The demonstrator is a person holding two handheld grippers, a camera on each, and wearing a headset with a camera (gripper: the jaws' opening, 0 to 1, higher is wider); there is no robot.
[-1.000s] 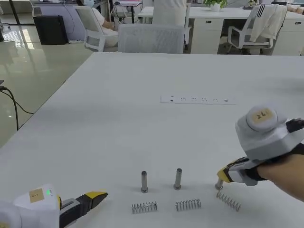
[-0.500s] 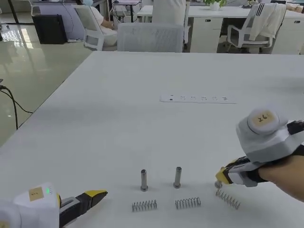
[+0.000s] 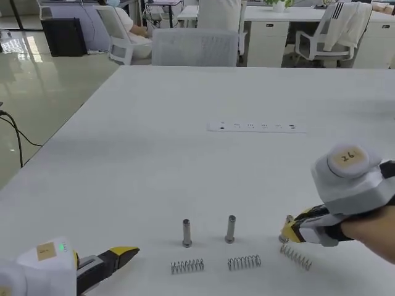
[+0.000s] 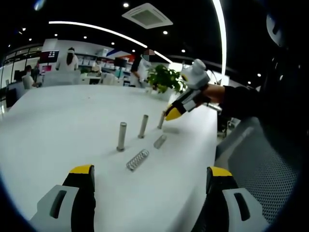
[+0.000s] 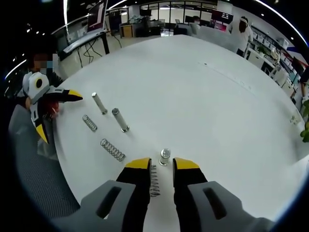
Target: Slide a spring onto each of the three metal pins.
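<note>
Third pin (image 3: 289, 219): mostly hidden behind the tips of the right gripper (image 3: 285, 233) in the head view, so contact between them cannot be told. Left gripper (image 3: 131, 253): body cut off by the lower left corner. White strip (image 3: 256, 127), well ahead of both grippers: markings too small to read.

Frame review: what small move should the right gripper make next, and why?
Probably lower the right gripper and close on the spring beneath it: the jaws stand slightly apart, that spring lies flat between them, just short of the bare upright pin. No pin carries a spring yet.
</note>
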